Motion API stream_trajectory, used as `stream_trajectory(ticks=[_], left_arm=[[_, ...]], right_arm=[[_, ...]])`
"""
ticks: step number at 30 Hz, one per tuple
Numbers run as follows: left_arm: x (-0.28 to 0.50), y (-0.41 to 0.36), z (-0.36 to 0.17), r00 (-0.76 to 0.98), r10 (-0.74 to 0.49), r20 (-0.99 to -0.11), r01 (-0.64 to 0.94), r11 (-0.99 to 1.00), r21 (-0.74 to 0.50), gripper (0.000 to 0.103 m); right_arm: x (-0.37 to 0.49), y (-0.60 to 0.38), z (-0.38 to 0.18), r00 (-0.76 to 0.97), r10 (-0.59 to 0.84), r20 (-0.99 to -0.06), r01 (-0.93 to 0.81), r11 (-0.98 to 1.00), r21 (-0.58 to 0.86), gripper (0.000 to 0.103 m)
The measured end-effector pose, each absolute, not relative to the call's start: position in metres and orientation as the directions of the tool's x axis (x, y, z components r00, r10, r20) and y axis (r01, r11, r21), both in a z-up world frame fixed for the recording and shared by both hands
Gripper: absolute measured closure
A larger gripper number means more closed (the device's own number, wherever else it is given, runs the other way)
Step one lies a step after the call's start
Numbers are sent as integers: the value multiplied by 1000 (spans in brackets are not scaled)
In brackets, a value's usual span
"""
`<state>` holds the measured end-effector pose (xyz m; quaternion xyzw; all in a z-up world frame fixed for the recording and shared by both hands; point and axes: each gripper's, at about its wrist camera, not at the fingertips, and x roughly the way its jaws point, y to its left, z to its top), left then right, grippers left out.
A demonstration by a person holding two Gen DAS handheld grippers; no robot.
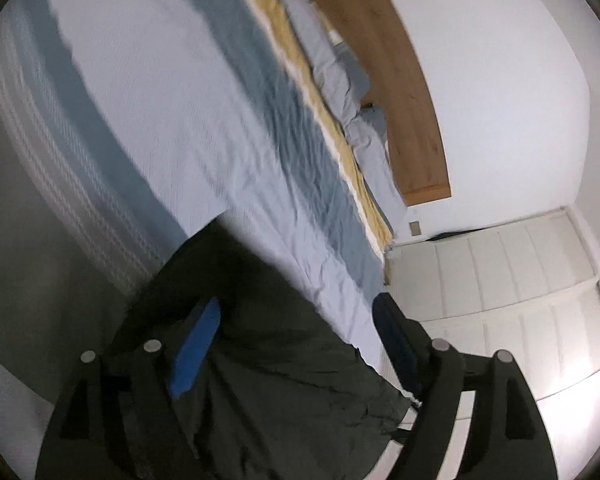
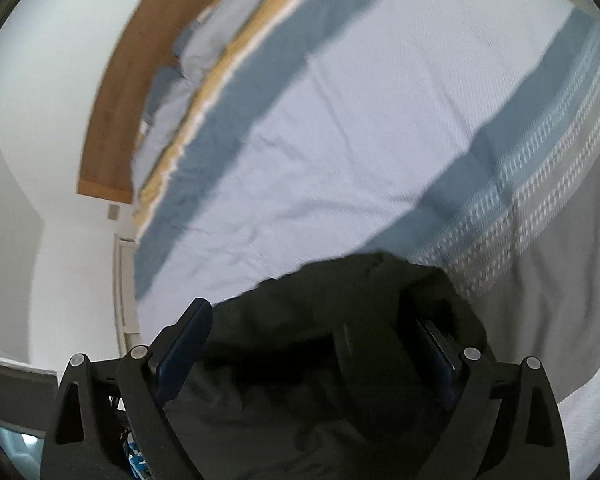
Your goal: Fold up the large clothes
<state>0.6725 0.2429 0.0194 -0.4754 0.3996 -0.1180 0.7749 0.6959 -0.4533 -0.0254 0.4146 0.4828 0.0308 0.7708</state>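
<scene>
A large black garment lies on the bed, its near part filling the space under both grippers; it also shows in the right wrist view. My left gripper is open, its blue-padded fingers spread wide on either side of the black cloth. My right gripper is open too, fingers wide apart over a bunched fold of the garment. Neither gripper pinches the cloth. The garment's lower part is hidden under the gripper bodies.
The bed has a white and blue striped cover with a yellow band, pillows and a wooden headboard. White wardrobe doors stand beside the bed. A grey blanket lies at the bed's foot.
</scene>
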Motion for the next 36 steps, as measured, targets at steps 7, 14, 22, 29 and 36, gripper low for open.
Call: stream_trajectory(ticks=[7,14,22,29,36], left_arm=[[652,204,69,631,-434,-644,-111,770,-628,25],[631,86,69,594,-429,-680,53,865,-499,25],[644,-15,14,556,-345,-756,135,935,-328,25],[704,-29,-41,516,-264,-815,70,961,-267,17],[739,-40,-69,457,-224,-861,51,973,-226,14]], right_arm=[[667,-419,33,576,318,-753,191,843,503,8],[633,-298,38,559,364,-745,-91,920,381,8],[649,-221,-6,533,316,-785,-182,949,258,8],[707,-227,-71,477,241,-845,-86,970,228,2],[744,-239,-103,418,240,-876,-52,969,241,0]])
